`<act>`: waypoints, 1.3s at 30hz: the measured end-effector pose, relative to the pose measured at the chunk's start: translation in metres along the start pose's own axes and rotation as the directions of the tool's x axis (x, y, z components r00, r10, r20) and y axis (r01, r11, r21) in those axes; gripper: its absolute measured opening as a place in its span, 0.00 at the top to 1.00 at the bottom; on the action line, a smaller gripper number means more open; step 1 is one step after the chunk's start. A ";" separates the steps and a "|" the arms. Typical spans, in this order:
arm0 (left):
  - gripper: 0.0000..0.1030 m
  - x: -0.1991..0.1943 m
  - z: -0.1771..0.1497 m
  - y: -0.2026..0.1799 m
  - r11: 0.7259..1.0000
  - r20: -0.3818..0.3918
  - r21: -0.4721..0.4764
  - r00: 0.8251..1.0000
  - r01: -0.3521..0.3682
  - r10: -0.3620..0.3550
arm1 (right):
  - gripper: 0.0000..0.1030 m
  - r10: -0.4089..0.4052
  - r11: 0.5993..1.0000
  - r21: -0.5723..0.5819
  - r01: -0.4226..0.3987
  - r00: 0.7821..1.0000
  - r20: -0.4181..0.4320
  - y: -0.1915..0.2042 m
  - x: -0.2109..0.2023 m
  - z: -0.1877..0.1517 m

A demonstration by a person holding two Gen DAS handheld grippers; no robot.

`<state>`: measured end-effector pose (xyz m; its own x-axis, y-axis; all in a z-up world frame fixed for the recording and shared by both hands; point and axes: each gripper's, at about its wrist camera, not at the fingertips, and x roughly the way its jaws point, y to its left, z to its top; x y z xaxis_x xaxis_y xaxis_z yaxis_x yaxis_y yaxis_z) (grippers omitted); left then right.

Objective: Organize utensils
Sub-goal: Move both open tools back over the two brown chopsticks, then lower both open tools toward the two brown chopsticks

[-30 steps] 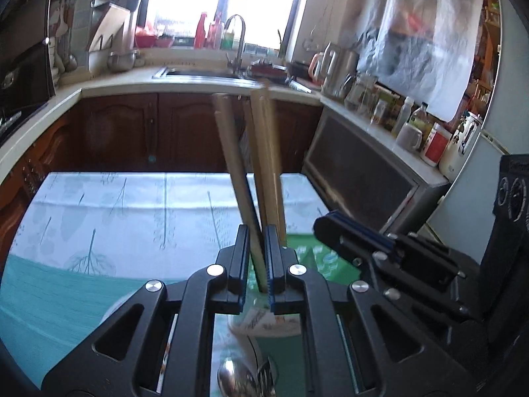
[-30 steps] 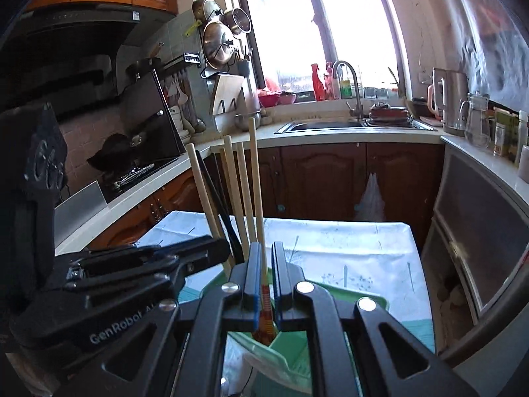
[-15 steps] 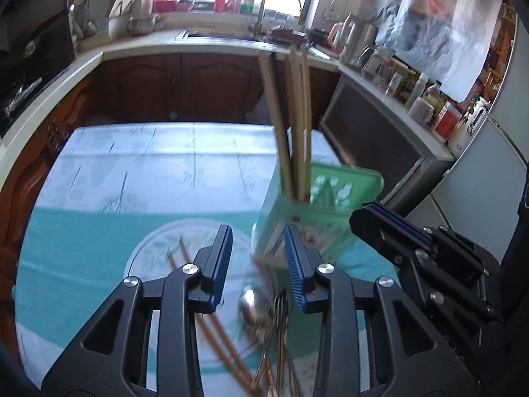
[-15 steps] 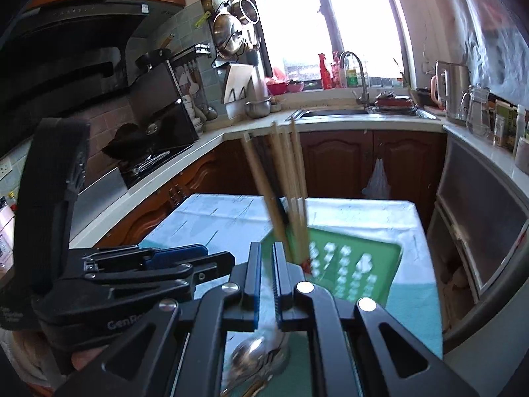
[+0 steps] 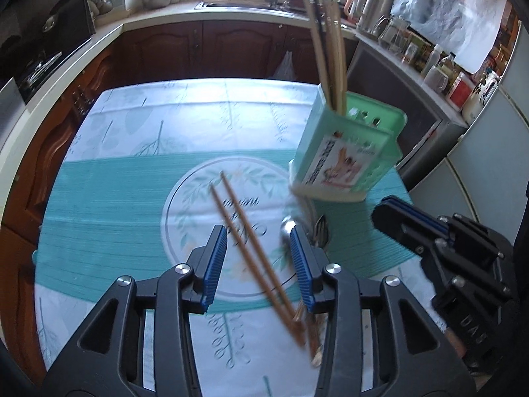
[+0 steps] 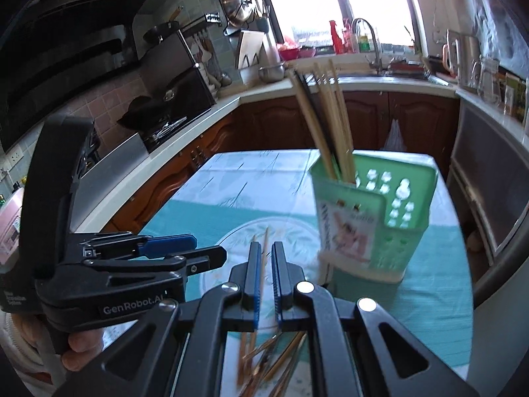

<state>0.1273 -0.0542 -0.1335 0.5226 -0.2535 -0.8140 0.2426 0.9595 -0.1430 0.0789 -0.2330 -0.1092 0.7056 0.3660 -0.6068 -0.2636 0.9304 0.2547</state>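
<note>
My left gripper [image 5: 259,261] hangs over the surface [image 5: 115,198], its fingers [image 5: 215,264] apart and just having opened further, pressing on nothing; two brown chopsticks [image 5: 251,241] lie on the cloth below the gap. A spoon [image 5: 287,230] and fork lie just right of them. My right gripper [image 6: 265,284] has its fingers nearly together, empty. Rightmost stands the green utensil holder [image 5: 344,155], with several chopsticks upright in it.
</note>
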 end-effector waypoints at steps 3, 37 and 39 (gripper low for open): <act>0.65 0.002 -0.005 0.008 1.000 -0.023 -0.006 1.000 -0.006 0.006 | 0.94 0.010 1.000 0.013 -0.010 0.999 -0.035 0.002 0.002 -0.001; 0.65 0.139 0.018 0.025 0.987 -0.429 -0.132 0.903 -0.096 0.030 | 0.94 0.093 0.982 0.182 -0.043 0.956 -0.279 -0.010 0.054 -0.038; 0.64 0.148 0.022 0.019 0.987 -0.446 -0.112 0.893 -0.114 0.053 | 0.94 0.095 0.982 0.183 -0.044 0.956 -0.279 -0.011 0.053 -0.039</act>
<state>0.2268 -0.0761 -0.2441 0.1153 -0.1208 -0.9860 0.0886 0.9899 -0.1109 0.0939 -0.2228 -0.1732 0.4660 0.4437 -0.7655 -0.1702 0.8940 0.4145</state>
